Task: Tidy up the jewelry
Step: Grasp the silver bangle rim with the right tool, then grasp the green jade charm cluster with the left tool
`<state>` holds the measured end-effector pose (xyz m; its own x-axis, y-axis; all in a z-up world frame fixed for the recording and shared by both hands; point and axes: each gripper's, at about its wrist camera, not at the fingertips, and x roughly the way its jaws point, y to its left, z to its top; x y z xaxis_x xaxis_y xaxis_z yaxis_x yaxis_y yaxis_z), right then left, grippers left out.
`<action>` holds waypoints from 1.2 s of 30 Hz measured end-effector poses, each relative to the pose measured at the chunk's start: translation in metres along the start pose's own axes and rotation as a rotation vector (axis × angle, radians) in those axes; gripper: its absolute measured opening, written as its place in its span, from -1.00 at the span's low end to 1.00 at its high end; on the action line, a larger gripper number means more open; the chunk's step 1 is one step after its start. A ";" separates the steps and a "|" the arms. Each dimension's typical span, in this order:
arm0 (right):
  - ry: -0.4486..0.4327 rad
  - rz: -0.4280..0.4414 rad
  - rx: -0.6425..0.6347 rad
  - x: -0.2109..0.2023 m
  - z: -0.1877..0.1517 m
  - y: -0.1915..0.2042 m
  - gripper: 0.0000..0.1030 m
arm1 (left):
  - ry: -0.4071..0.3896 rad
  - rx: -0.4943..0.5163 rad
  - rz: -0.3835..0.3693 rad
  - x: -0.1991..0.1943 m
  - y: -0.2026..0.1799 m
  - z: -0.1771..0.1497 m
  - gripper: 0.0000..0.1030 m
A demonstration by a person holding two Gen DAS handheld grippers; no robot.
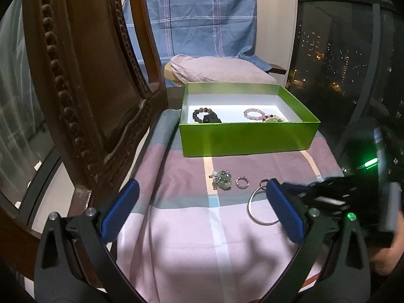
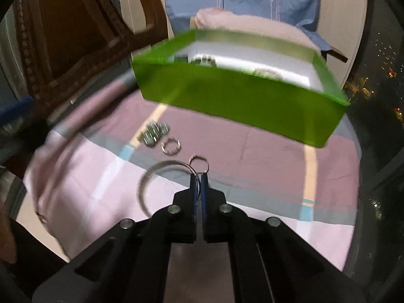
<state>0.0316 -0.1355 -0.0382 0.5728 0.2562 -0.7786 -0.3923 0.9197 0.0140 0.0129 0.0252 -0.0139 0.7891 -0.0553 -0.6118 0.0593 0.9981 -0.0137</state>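
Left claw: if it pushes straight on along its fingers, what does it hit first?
Probably the cloth-covered surface between its open fingers. Beyond that, roughly in line, lie the green bead cluster and small beaded ring, then the green box. Depth is hard to judge through the fisheye.

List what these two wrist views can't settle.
- Green box contents: right wrist view is motion-blurred; beads read as smears.
- Dark item beside the brown bead bracelet: left wrist view, too small and partly behind the box's front wall.
- Silver bangle: left tool's right finger covers part of its rim.
- Right tool: shut on the bangle, but the contact is blurred.
- Right tool in left view: blurred dark mass, cut by the edge.
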 end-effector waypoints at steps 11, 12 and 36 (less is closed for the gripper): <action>-0.097 0.003 0.114 -0.052 -0.003 -0.050 -0.93 | 0.159 0.077 0.031 0.078 -0.018 0.000 0.26; -0.095 0.005 0.116 -0.053 -0.003 -0.052 -0.93 | 0.184 0.078 0.033 0.088 -0.019 -0.002 0.21; -0.181 0.025 0.126 -0.078 0.000 -0.051 -0.93 | 0.000 0.015 -0.109 0.013 -0.007 0.024 -0.77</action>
<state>0.0062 -0.2022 0.0220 0.6883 0.3183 -0.6519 -0.3218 0.9393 0.1189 0.0373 0.0165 -0.0026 0.7772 -0.1633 -0.6077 0.1537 0.9858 -0.0683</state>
